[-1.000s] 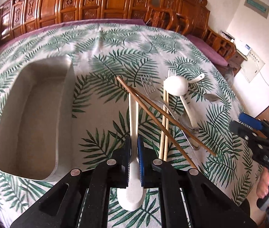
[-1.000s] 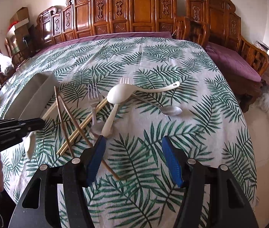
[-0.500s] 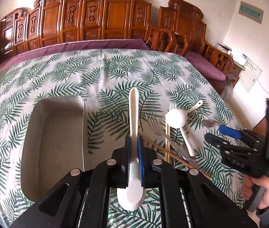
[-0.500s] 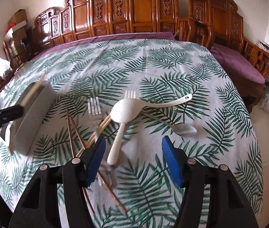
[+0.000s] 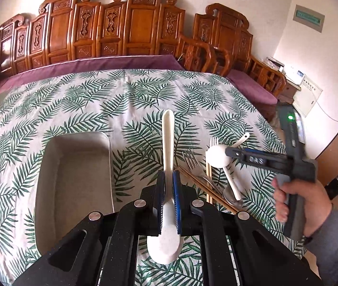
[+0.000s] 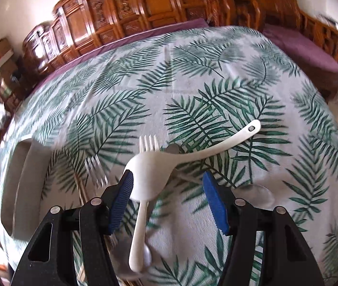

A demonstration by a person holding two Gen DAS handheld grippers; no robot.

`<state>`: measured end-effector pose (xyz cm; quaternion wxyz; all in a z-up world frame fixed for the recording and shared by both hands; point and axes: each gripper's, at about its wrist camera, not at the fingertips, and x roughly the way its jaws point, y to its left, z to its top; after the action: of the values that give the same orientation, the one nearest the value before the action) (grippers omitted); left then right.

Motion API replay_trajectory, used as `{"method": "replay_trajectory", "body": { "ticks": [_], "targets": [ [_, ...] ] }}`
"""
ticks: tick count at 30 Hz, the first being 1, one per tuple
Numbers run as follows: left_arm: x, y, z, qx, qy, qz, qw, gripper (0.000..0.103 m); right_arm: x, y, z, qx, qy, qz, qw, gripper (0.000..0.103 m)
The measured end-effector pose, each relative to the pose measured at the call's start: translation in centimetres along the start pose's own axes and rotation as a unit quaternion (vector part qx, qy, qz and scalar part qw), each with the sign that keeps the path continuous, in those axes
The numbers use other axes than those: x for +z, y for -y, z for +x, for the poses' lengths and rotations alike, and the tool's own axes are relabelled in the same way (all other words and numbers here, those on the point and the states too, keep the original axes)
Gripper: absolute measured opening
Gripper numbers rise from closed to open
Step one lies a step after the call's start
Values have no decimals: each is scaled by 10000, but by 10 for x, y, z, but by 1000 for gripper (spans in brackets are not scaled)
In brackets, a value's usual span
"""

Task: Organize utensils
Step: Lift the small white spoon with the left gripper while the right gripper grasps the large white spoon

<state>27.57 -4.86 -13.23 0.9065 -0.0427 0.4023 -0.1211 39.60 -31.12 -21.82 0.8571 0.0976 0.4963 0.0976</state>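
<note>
The left gripper [image 5: 168,199] points steeply down above the leaf-print tablecloth [image 5: 145,100], its blue pads clamped on a white plastic spoon [image 5: 167,147] whose handle sticks forward, just beside the grey rectangular tray [image 5: 49,166]. A hand [image 5: 297,197] carries the right gripper [image 6: 167,200] tilted down over the pile, jaws apart around the bowl of another white spoon [image 6: 152,166]; blur hides whether a pad touches it. Metal forks [image 6: 95,169] and wooden chopsticks [image 5: 208,188] lie crossed beneath.
</note>
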Motion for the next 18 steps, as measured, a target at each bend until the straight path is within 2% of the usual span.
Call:
{"method": "replay_trajectory", "body": {
  "ticks": [4, 9, 13, 16, 18],
  "targets": [
    [3, -5, -6, -46, 72, 4, 10000, 6, 11, 5, 9, 2, -61, 334, 9994, 63],
    [4, -14, -10, -89, 124, -27, 9999, 6, 22, 14, 20, -257, -225, 757, 9965, 63],
    [4, -19, -13, -103, 145, -46, 9998, 6, 26, 20, 27, -538, -374, 961, 9932, 57],
    [2, -23, -16, -107, 170, -62, 9998, 6, 26, 15, 30, -764, -403, 859, 9926, 54],
    [1, -26, -18, -114, 180, -81, 9997, 7, 25, 11, 31, -940, -451, 759, 9916, 46]
  ]
}}
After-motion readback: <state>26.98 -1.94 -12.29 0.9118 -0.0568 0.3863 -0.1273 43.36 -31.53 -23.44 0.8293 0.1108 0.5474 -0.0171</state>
